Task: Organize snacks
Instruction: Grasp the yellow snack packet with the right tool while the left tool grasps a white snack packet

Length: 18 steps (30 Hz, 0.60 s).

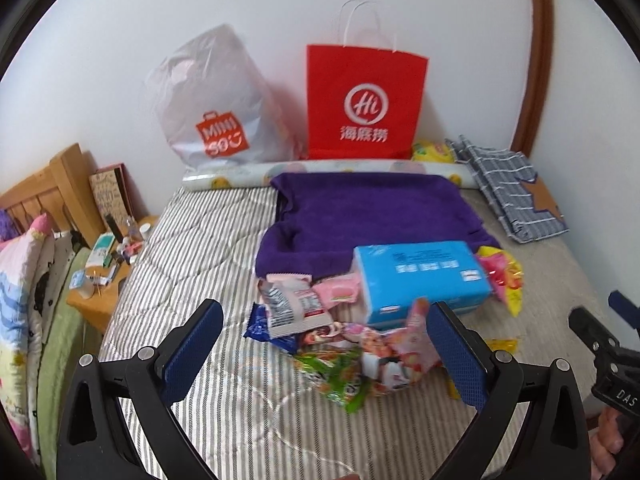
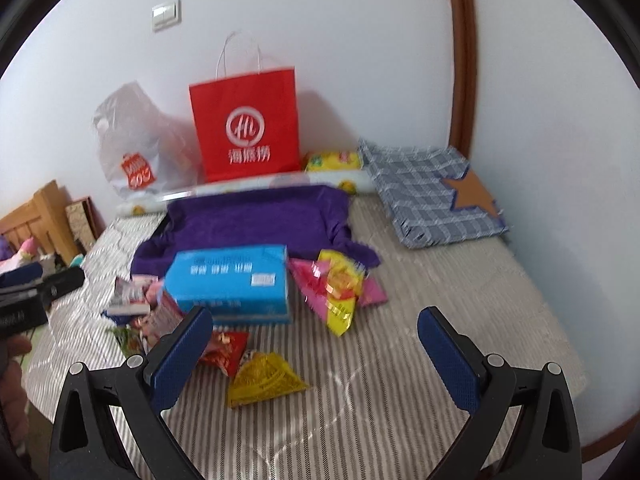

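Note:
Several snack packets lie in a heap on the striped bed around a blue tissue pack, also seen as the blue pack in the right wrist view. A yellow triangular packet and a red packet lie nearest the right gripper. Pink and yellow packets lie right of the blue pack. My left gripper is open above the near edge of the heap, holding nothing. My right gripper is open over the bed, holding nothing. A red paper bag stands at the wall.
A grey plastic shopping bag stands left of the red bag. A purple towel lies behind the snacks. A folded checked cloth sits at the back right. A cluttered wooden bedside table stands left of the bed.

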Tool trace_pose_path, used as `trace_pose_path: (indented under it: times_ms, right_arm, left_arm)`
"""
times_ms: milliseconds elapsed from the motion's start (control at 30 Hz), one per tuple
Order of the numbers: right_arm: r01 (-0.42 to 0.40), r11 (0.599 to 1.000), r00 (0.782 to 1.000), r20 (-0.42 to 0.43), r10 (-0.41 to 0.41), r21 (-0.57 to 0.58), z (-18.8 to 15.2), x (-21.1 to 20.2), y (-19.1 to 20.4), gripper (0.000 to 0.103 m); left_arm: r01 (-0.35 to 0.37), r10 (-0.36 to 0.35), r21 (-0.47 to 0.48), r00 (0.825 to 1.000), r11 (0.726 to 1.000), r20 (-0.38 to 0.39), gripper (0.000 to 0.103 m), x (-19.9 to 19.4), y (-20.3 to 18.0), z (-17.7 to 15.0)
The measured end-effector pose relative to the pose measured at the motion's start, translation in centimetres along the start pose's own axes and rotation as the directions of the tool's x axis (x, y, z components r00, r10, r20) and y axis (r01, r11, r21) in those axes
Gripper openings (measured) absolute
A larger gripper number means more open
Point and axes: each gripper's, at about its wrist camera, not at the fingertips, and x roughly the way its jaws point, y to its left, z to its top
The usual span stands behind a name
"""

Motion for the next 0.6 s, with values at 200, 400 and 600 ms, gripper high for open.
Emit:
trace_pose_path:
  times_ms: [200,400,600]
  right_arm:
    - [-0.055,0.997,0.99,-0.128,0.063,0.062,-2.2,4.1,-0.3,0.103]
    - [-0.101,0.995,0.971,-0.215,0.103,0.019,-4.5,7.4,1.3,0.093]
    - [-0.112,0.994,0.958,-0.268,0.105,-0.011,-5.6,10.2,2.6,0.071]
  left_arm:
    - [0.001,-0.001,-0.009,0.999,1.0,-0.051,0.1,2.9,1.5,-0.9]
    - [0.017,-0.021,-0.045,0.996,0.999,-0.085,0.1,4.7,3.5,-1.3]
    - [0.053,-0.062,-0.098,0.994,0.994,-0.092,0.1,5.9,5.4,-1.3]
